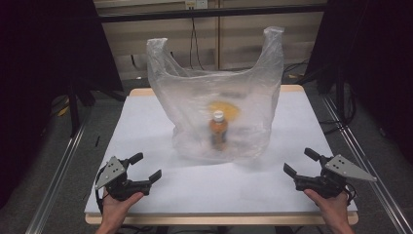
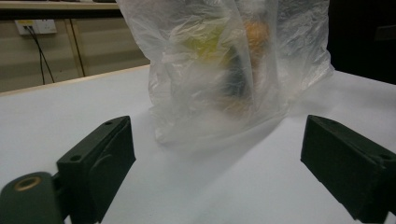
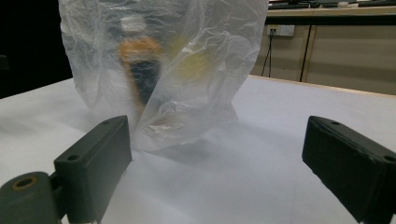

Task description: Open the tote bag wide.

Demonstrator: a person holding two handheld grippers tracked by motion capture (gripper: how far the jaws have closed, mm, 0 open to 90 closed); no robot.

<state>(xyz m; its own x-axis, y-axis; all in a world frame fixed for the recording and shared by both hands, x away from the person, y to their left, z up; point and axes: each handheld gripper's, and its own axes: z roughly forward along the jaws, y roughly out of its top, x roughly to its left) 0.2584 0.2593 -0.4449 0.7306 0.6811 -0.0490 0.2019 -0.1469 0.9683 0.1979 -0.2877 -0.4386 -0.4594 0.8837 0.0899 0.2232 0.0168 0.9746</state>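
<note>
Both claws — left (image 1: pixel 146 166), right (image 1: pixel 300 162) — gaping, empty | bag (image 1: pixel 195 92) thin, limp, slippery | bottle (image 1: pixel 218 129) inside adds weight | grab handles (image 1: pixel 272 36) up top

No lettering is showing legibly anywhere: the orange label on the white-capped bottle (image 1: pixel 218 130) inside the translucent plastic bag (image 1: pixel 195 97) is blurring past reading, and no sign or number is standing out.
</note>
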